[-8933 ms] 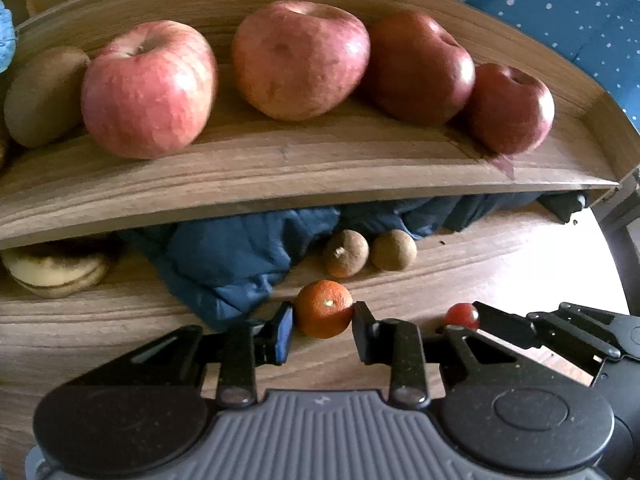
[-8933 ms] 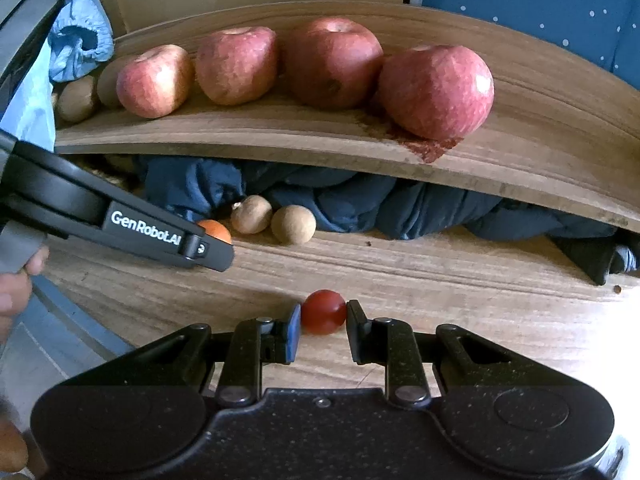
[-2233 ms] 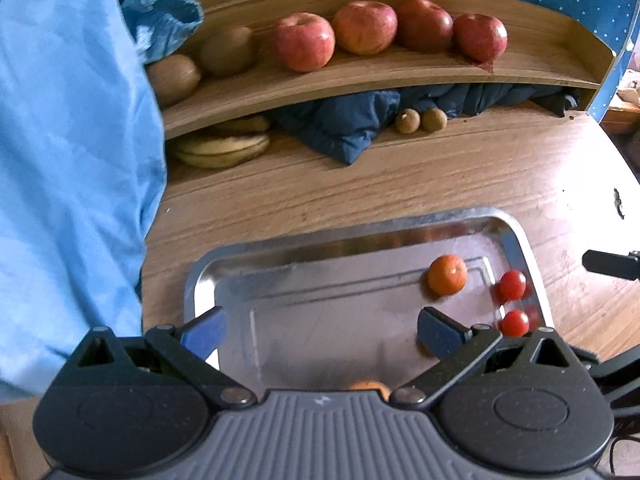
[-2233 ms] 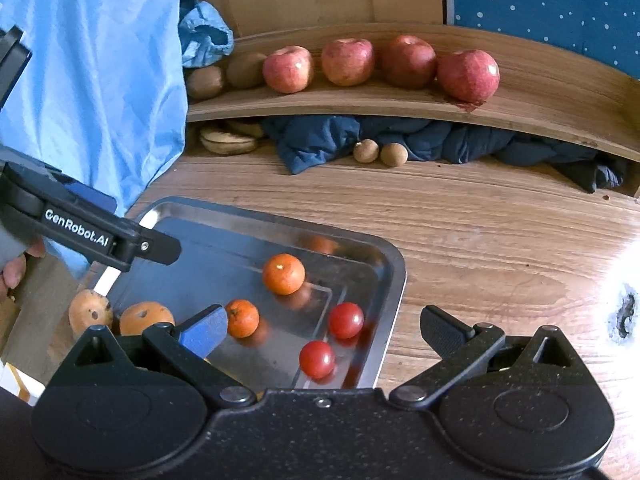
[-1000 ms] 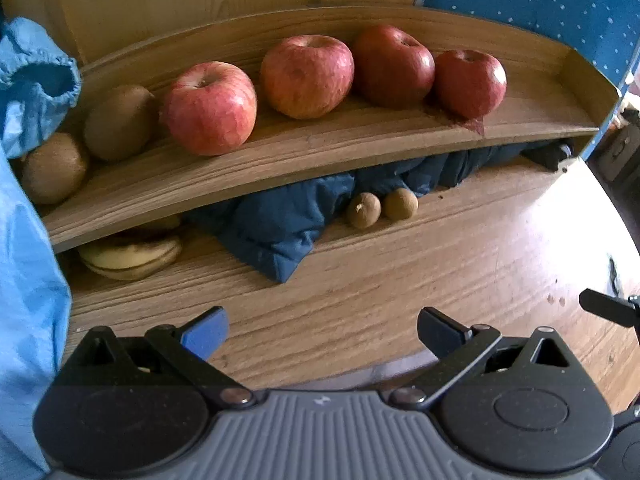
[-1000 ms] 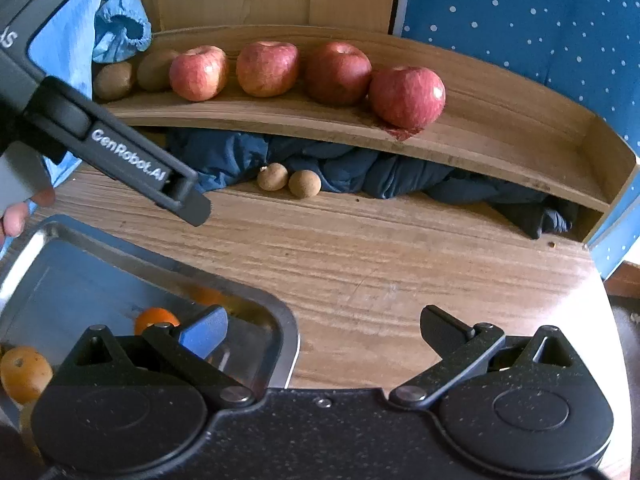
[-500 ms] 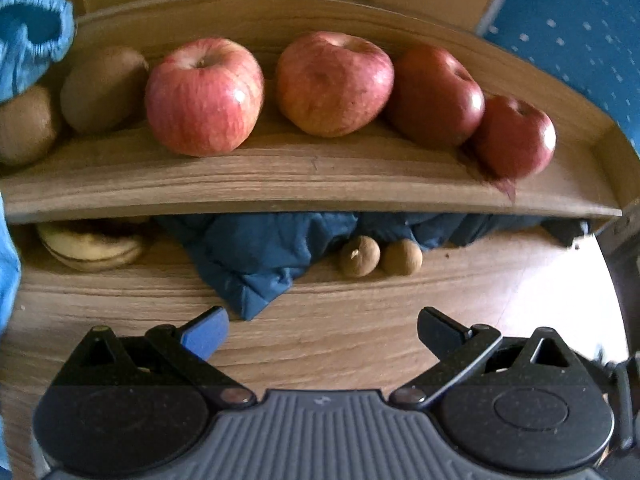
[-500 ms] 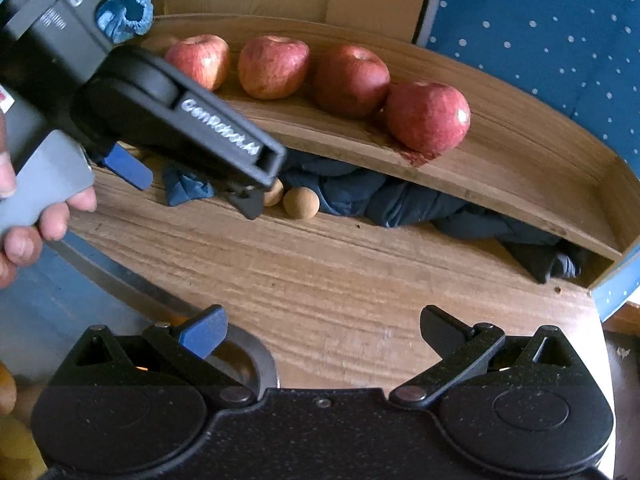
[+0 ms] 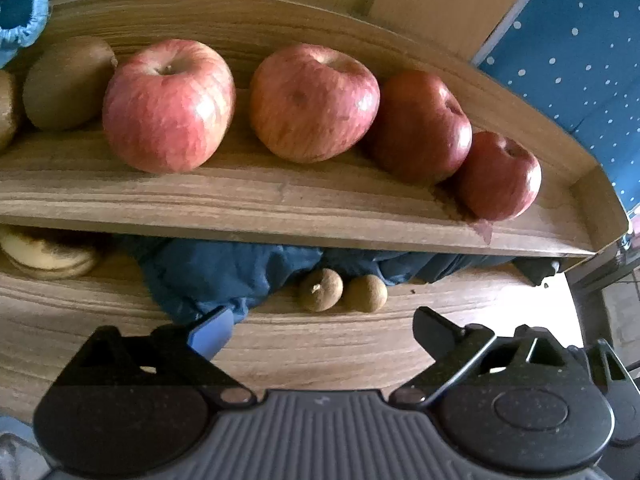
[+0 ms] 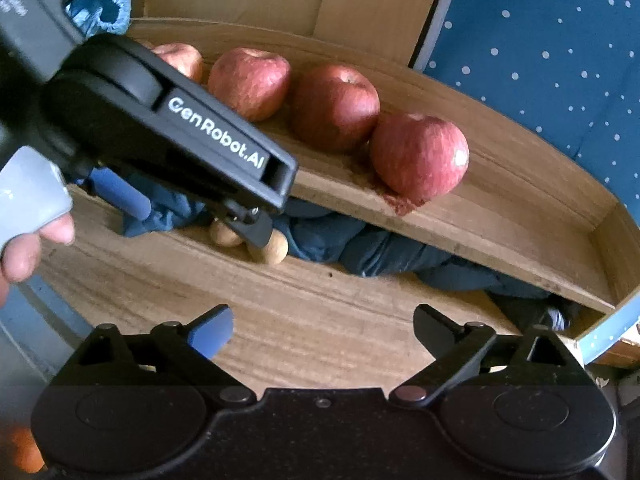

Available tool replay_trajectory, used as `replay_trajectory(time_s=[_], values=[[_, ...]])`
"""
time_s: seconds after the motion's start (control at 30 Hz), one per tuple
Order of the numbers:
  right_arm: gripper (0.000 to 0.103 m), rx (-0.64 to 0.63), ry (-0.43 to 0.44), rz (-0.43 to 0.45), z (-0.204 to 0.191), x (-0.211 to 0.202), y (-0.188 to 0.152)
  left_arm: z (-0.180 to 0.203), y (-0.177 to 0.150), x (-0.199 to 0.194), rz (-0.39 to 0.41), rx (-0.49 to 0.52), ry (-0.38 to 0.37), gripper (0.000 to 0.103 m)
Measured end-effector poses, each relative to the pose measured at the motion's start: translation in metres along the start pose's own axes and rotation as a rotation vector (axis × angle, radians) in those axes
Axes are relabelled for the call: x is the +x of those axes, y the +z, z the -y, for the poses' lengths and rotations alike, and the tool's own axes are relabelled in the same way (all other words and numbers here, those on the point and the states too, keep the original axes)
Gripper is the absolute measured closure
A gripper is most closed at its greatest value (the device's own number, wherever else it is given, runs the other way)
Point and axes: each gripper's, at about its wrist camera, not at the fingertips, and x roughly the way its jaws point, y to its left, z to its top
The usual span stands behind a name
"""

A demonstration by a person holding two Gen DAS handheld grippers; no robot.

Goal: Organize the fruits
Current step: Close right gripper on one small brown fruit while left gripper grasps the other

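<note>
Two small brown round fruits [image 9: 321, 290] [image 9: 365, 293] lie side by side on the wooden table, against a dark blue cloth [image 9: 224, 276] under the shelf. My left gripper [image 9: 322, 330] is open just in front of them, nothing between its fingers. In the right wrist view the left gripper [image 10: 192, 220] reaches in from the left, and its black fingertip [image 10: 256, 236] stands between the two brown fruits [image 10: 224, 236] [image 10: 278, 250]. My right gripper [image 10: 322, 332] is open and empty, farther back over the table.
Several red apples [image 9: 168, 108] and two kiwis [image 9: 64, 84] sit on the curved wooden shelf [image 9: 280, 204]. A banana [image 9: 44, 254] lies under the shelf at left. A hand [image 10: 24, 248] holds the left gripper. An orange fruit [image 10: 24, 456] shows at the bottom left corner.
Both grippers have moved forward toward the shelf, staying open. The left gripper has come in low, right up to the two brown fruits. The metal tray has slid out of view.
</note>
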Motion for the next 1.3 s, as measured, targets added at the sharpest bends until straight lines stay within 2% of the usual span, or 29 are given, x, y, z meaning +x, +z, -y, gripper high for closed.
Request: replay_trajectory(time_s=[0.23,0.53,0.87,1.0,1.13,1.3], values=[[0.016,0.026,0.048,0.007,0.005,0.015,0.012,-0.003,0.008,0.000,0.001,-0.019,-0.026,0.021],[0.026,0.021,0.074,0.006,-0.002,0.023,0.017,0.000,0.010,0.006,-0.011,-0.019,-0.025,0.040],[0.037,0.006,0.101,0.013,-0.006,0.030,0.021,-0.005,0.007,0.014,-0.010,-0.046,-0.006,0.051],[0.042,0.000,0.110,0.010,-0.008,0.034,0.023,-0.007,0.007,0.017,-0.020,-0.058,-0.008,0.060],[0.042,-0.001,0.135,0.010,-0.006,0.036,0.023,-0.012,0.007,0.019,-0.027,-0.078,-0.021,0.061],[0.050,-0.005,0.147,0.006,-0.006,0.040,0.026,-0.016,0.007,0.024,-0.032,-0.092,-0.017,0.062]])
